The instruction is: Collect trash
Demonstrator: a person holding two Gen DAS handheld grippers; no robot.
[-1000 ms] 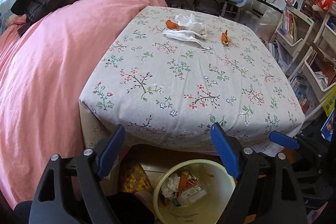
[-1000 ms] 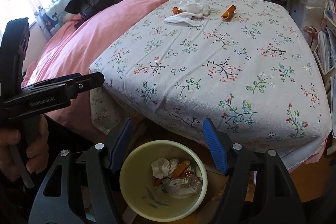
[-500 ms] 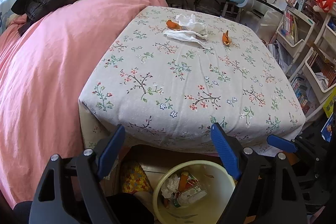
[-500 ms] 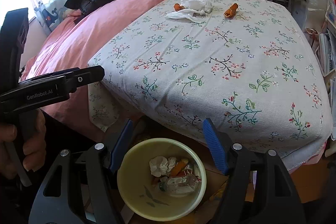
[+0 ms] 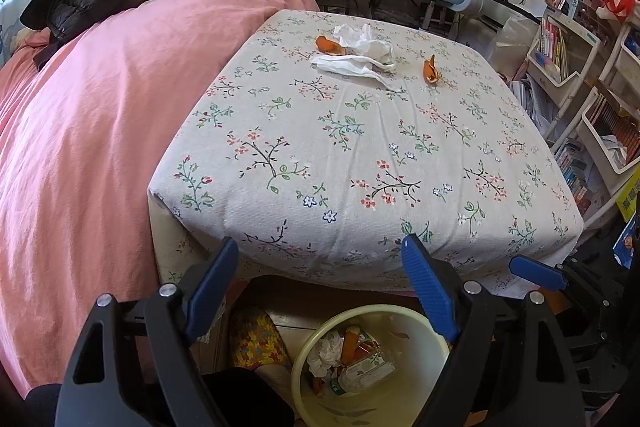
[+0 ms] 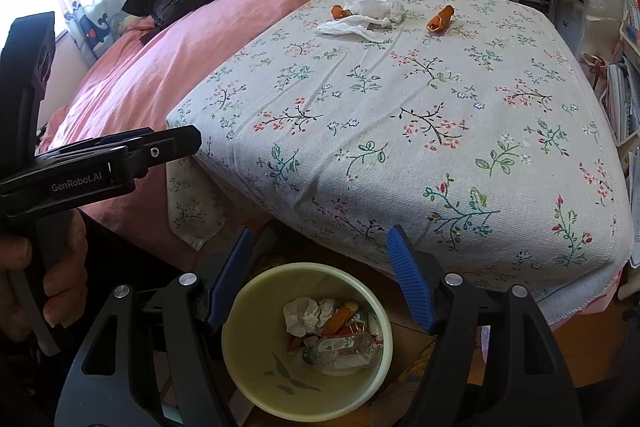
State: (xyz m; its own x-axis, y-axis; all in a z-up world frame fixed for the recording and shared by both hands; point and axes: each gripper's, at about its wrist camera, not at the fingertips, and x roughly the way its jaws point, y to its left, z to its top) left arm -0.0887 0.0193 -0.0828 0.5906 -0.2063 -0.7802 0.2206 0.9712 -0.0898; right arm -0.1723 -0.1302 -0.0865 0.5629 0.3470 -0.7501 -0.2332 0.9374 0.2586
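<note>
Above bin (image 6: 240, 359) | both claws (image 5: 320, 291) (image 6: 320, 275) released, empty | tissues (image 6: 368, 11), peels (image 6: 440, 19) far across table (image 6: 500, 163)

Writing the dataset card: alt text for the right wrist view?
Open right gripper hangs over a bin of trash. Beyond, tissues and two orange peels lie on a floral cloth; left gripper at left.

Right gripper (image 6: 318, 273) view shifted slightly, nothing else changed

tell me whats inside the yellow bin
The bin holds crumpled tissues, orange peel and a clear plastic bottle; whatever lies beneath them is covered.
</note>
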